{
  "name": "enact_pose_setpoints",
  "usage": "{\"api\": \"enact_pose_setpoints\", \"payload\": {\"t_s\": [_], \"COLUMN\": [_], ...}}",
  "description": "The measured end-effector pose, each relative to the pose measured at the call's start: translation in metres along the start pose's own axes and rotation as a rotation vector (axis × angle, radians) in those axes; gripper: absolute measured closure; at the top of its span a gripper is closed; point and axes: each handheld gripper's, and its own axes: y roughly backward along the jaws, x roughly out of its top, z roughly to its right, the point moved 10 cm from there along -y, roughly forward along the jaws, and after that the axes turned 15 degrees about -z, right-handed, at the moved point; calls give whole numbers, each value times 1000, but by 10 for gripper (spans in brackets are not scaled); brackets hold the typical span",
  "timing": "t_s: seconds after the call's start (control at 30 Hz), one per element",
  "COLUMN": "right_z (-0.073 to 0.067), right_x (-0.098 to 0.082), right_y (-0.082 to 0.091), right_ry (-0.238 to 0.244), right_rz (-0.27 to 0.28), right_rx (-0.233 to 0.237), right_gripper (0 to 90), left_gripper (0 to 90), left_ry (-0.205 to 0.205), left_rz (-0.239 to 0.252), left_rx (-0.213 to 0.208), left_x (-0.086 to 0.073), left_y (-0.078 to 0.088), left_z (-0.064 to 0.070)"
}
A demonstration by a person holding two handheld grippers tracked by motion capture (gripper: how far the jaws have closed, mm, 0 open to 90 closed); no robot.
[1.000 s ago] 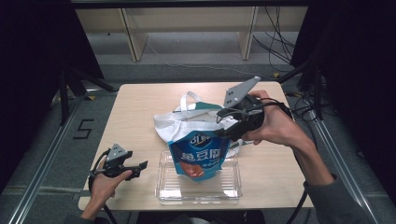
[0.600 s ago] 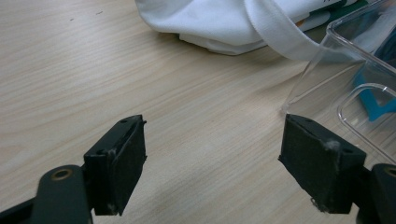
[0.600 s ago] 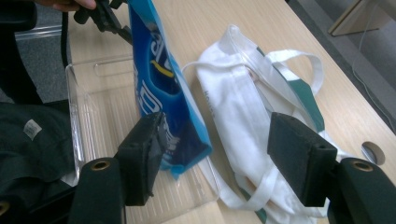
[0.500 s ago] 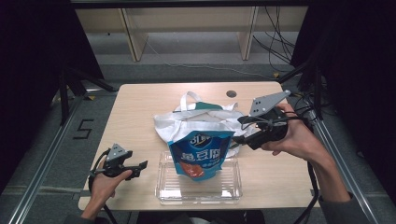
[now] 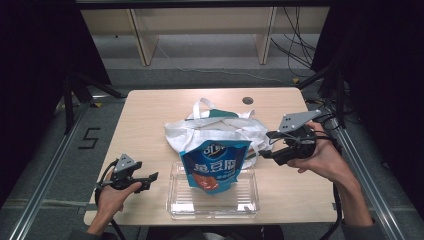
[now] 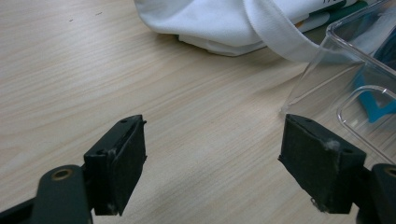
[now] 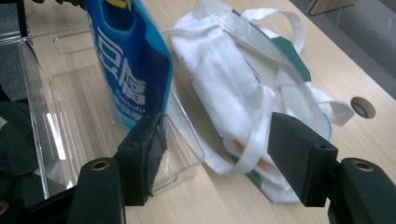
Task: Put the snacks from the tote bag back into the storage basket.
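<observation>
Along the bottom edge of the high view, nearest to me, the clear plastic tray (image 5: 214,207) sat at the table's front, with the blue snack pouch (image 5: 215,166) standing in its far half. At lower left the left gripper (image 5: 148,179) rested on the table (image 5: 150,120), jaws spread wide with only bare wood between them, holding nothing. At right centre the right gripper (image 5: 266,146) was aimed toward the picture's left; its jaws stood well apart and empty, a tote strap and the tray's corner visible between them in the right gripper view, neither one touched by the pads (image 7: 144,156).

Orientation: the pouch's long axis ran roughly vertical, its top edge leaning away toward the upper part of the frame and resting against the white tote bag (image 5: 210,131); its printed face pointed toward the frame's bottom edge.

Risks, in my judgement:
- The pouch appeared to stand only by leaning on the soft tote; a nudge to either could tip it forward into the tray or sideways over the rim.
- The loose strap (image 7: 254,140) lay in the right gripper's line of approach; closing there could snag fabric instead of the pouch.
- The light tray could slide if a jaw struck its wall.

Farthest off, the tote's handles (image 5: 202,106) lay toward the table's upper middle, near the cable hole (image 5: 247,100).
</observation>
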Motion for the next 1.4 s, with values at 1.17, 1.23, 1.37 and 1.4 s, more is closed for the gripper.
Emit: {"api": "enact_pose_setpoints", "payload": {"t_s": [1.17,1.23,1.37,1.4], "right_z": [29,30,33,33], "right_x": [-62,-65,-66,-65], "right_y": [-60,-61,-62,-63], "right_ry": [-179,-187,-217,-225], "right_rz": [-10,-11,-5,10], "right_rx": [16,15,4,-1], "right_gripper": [342,341,335,333], "left_gripper": [218,218,218,218], "left_ry": [-30,-20,-30,-45], "left_rz": [-34,-18,-16,-39], "left_rx": [8,5,-3,1], "left_x": [-1,2,2,-1], "left_y": [-1,-3,-2,0], "left_z": [0,1,2,2]}}
